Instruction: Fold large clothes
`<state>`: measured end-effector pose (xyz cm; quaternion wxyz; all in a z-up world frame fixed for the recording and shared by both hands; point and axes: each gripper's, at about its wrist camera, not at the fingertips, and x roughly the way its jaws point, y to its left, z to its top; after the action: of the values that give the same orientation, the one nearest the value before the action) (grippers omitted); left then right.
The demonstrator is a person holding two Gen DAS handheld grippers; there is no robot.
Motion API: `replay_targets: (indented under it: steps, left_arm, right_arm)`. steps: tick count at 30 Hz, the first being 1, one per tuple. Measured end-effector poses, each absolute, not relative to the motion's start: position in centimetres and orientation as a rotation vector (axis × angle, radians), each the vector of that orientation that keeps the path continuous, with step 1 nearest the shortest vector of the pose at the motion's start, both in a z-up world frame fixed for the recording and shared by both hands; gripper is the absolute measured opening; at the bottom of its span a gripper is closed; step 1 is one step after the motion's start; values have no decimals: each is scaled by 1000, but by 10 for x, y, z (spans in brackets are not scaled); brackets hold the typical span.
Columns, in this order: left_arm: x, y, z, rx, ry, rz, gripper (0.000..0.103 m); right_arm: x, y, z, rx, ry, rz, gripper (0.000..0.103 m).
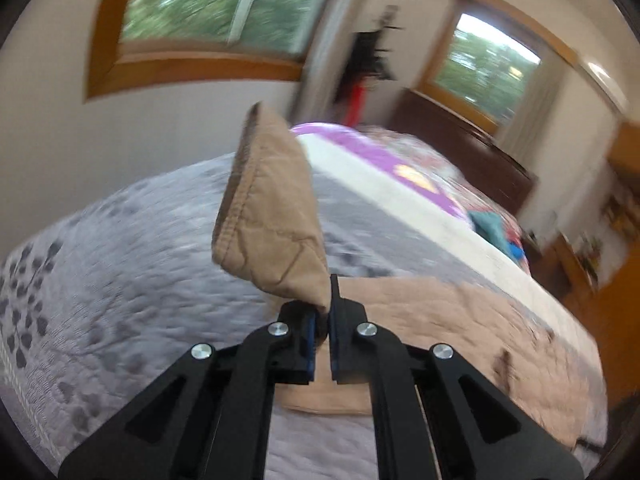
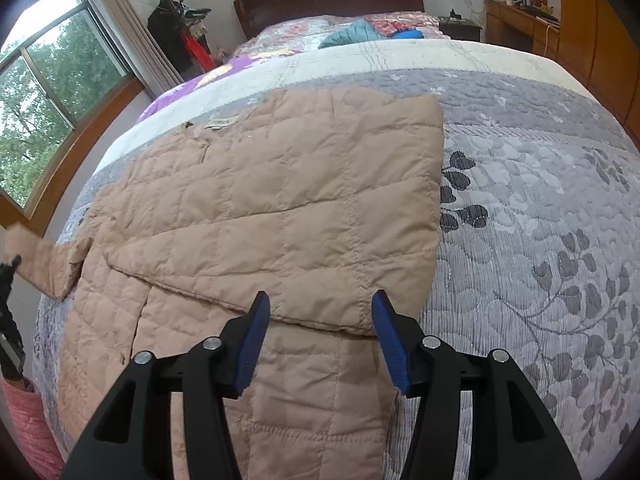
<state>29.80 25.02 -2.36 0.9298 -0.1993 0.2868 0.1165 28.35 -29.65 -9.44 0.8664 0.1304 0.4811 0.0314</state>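
Left wrist, tool (image 1: 322, 320) pinching sleeve cuff (image 1: 268, 216) raised

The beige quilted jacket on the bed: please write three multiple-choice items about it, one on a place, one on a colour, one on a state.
1. Where does the jacket lie?
A. on the grey bedspread
B. on the floor
C. on the desk

2. What colour are the pads of the right gripper?
A. red
B. blue
C. white

3. What is the left gripper doing?
A. it is open above the bed
B. it holds a pillow
C. it is shut on the sleeve

Answers: 1 A, the bedspread shows around the jacket. 2 B, both inner faces are blue. 3 C, the sleeve rises from between its closed fingers.
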Motion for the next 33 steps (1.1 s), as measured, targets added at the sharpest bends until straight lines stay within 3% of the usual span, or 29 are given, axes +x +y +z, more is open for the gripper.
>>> replay_targets:
  steps: [11,22,26,29,33]
  left_arm:
    - [329,58,-21,-163,658,-56,3]
    - [348,-46,-58,-51,726,-155,4]
    - [351,-78,-73,23,787,-265,13]
    - [343,-88,-82,30,828,-379,30]
    - [330,-70,-83,-94,879,-533,39]
  right_arm:
    - [274,-306,-95,297,978,79,54]
    - [273,-311,-100,324,980,94,54]
    - [273,-313,-100,330,981,92,54]
    - [273,-313,-99,326,981,89,54]
    - [273,-307,-98,318,983,92,54]
